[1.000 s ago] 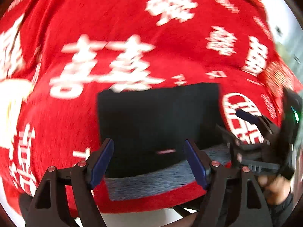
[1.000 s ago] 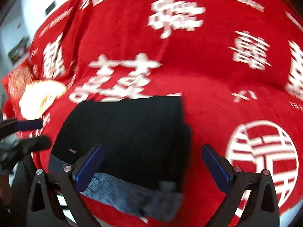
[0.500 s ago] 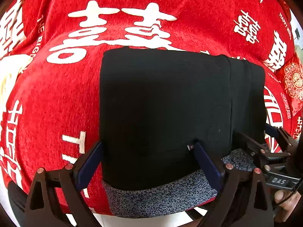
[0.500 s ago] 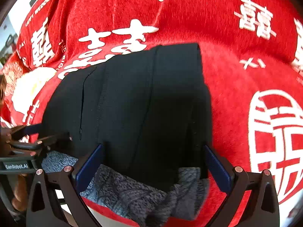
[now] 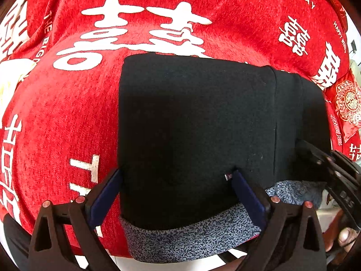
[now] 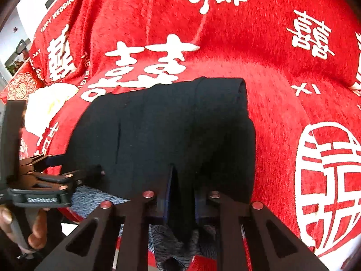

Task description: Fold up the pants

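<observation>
Black pants (image 5: 198, 131) with a speckled grey lining (image 5: 187, 244) lie folded in a rectangle on a red cloth; they also show in the right wrist view (image 6: 171, 131). My left gripper (image 5: 178, 180) is open, its blue fingers astride the near left part of the pants. My right gripper (image 6: 182, 180) is shut on the near edge of the pants, pinching a fold of black fabric. The right gripper shows in the left wrist view (image 5: 325, 162) at the pants' right edge. The left gripper shows in the right wrist view (image 6: 56, 171) at the left.
A red cloth with white characters (image 5: 67, 113) covers the whole surface (image 6: 293, 90). A pale cream object (image 6: 47, 103) lies on it to the left of the pants. A red patterned packet (image 5: 347, 106) sits at the far right. The surface's near edge runs just below the pants.
My right gripper has closed from wide open onto the near edge of the pants. Both grippers came closer to the pants; the left one stays open.
</observation>
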Available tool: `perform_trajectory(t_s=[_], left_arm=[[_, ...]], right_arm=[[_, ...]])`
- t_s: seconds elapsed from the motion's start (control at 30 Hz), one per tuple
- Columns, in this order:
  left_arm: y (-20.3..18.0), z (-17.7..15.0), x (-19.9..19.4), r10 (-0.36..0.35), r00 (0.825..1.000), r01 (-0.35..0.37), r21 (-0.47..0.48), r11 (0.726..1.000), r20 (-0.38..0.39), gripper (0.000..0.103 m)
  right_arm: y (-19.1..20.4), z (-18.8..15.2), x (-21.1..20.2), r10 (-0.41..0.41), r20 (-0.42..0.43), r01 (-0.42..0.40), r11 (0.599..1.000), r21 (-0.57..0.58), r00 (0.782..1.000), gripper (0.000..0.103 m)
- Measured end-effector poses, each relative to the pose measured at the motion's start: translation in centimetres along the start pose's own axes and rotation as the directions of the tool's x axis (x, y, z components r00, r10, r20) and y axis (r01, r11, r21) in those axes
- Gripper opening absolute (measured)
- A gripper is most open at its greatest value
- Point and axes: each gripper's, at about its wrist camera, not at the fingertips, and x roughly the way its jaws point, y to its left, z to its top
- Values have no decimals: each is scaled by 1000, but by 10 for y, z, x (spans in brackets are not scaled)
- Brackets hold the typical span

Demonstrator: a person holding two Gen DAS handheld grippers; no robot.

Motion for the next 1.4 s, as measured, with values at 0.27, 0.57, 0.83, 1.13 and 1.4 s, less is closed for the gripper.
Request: perform_trajectory(t_s=[0.27,0.57,0.83,1.13,1.4], left_arm=[[-9,-6,-19,-21,1000,20,89,996,9,99],[-12,-5,-3,-4,1000,7,94,996,-26,100],[-11,-6,-1,-5,999,7,62,998,-33,101],[-1,-11,-6,-25,999,27,40,999,-44,101],[-6,-10,-2,-18,999,20,56,998,-29,101]], right_arm=[[19,-13,-55,49,87,-47,999,-14,995,13],[-31,-15,-8,34,8,-35,984,172,999,31],[7,20,-34,-52,176,60,997,-40,983,73],[-16,53,51,-3,-29,2,999,-32,1000,76],[9,-21,10,-88,-72,81,992,-96,994,100]])
